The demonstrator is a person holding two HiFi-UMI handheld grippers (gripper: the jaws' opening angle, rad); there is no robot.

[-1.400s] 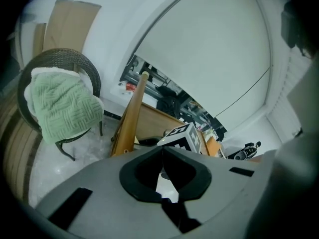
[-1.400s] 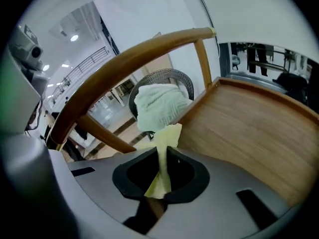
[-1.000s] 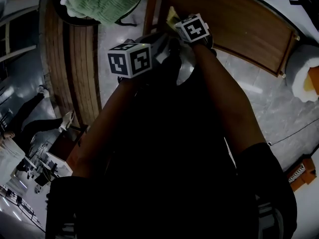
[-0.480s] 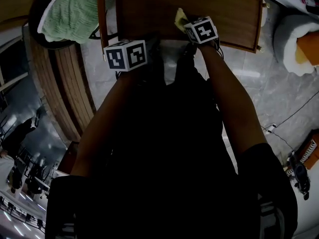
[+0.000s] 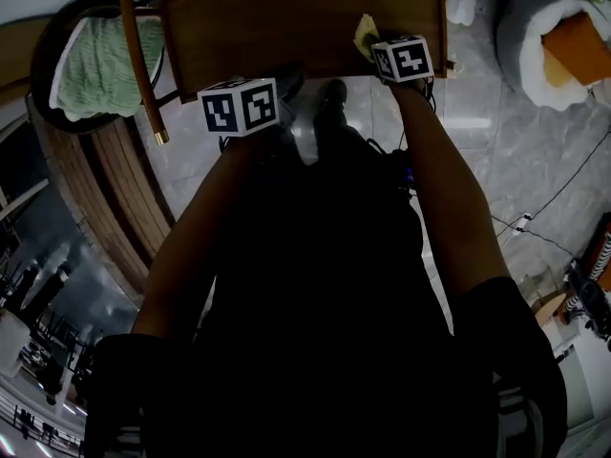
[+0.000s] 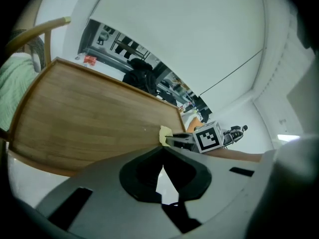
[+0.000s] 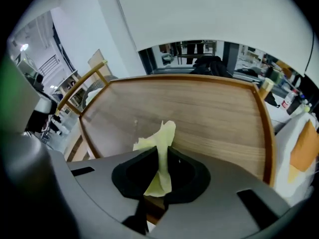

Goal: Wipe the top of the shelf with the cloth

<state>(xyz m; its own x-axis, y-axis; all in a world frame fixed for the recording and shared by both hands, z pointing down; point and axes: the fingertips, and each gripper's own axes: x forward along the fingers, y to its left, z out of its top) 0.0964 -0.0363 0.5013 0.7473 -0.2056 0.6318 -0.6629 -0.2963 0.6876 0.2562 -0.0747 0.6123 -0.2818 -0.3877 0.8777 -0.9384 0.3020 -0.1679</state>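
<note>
The cloth (image 7: 167,132) is small, thin and pale yellow, and it is crumpled. The fingers of the right gripper (image 7: 161,151) are closed tight on it. One floppy end sticks up past the fingers and another bit hangs down between them.

The cloth is at the near edge of the shelf (image 7: 199,108), close to its right corner. The top of the shelf is flat brown wood with straight lines in it, and a raised wooden rim runs round it.

The right gripper view shows the pinch up close. The head view shows only a little yellow tip (image 5: 364,34) in front of the right gripper's marker cube (image 5: 401,58). The left gripper view sees the cloth from the side, right at the wood, but I cannot tell if it touches.

The left gripper (image 6: 163,147) is by the near edge too, nearer the left corner. Its grey fingers are closed together with nothing between them.

Only the head view shows the floor (image 5: 496,160), which is grey, shiny stone. To the left of the shelf is a bumpy green towel (image 5: 95,60) in a round black frame. To the right is a puffy white cushion (image 5: 535,8) with something orange on it.
</note>
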